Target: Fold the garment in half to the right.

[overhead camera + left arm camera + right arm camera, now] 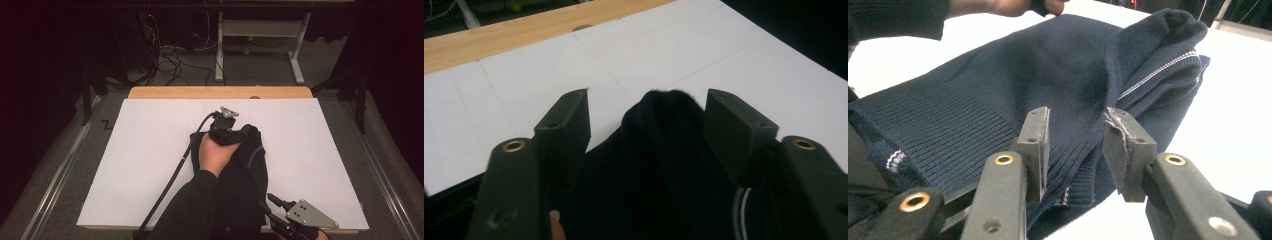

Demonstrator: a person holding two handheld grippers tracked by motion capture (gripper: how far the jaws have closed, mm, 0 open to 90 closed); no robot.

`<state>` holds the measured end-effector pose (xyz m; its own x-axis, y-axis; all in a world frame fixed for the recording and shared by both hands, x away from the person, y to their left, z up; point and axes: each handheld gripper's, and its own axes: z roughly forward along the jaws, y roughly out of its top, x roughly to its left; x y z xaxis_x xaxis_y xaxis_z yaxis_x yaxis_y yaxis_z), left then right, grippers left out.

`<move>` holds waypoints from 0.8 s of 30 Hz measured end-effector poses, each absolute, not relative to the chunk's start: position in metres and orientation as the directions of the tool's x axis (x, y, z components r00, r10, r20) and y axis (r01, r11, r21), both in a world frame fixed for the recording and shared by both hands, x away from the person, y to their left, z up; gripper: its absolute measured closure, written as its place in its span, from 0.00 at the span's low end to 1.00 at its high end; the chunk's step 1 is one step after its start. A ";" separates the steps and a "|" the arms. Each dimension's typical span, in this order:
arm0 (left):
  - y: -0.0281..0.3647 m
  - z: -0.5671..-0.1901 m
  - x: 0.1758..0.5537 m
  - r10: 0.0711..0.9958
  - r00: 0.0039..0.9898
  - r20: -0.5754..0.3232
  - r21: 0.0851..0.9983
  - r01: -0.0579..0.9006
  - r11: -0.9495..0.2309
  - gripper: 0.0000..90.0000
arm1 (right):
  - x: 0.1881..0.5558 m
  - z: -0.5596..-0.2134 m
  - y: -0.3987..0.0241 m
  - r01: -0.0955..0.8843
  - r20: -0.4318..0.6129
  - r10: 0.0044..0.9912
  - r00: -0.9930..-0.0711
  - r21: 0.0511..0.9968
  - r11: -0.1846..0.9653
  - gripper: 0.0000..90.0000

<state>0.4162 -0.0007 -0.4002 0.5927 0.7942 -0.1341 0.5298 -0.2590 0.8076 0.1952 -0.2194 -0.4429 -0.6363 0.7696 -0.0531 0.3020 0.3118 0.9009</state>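
No legible text, label, brand name, number or sign appears in any of the views. The dark mark on the floor [107,124] beside the table's left far corner is too small and dim to read. The navy garment [1058,75] carries plain white stripes, no lettering.

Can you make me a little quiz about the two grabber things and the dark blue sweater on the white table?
1. True or false: the left gripper is squeezing the sweater.
2. What colour are the thin stripes on the sweater's ribbed edges? A red, B white, C green.
3. What does the sweater lie on?

Key: 1 false, its jaws stand apart with the fabric loose between them. 2 B. 3 The white table.
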 end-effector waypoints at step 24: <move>0.140 -0.447 0.345 0.785 0.604 -0.140 0.828 0.506 -0.242 0.00 | 0.214 -0.438 -0.203 0.312 -0.054 0.768 -0.638 0.894 0.321 0.81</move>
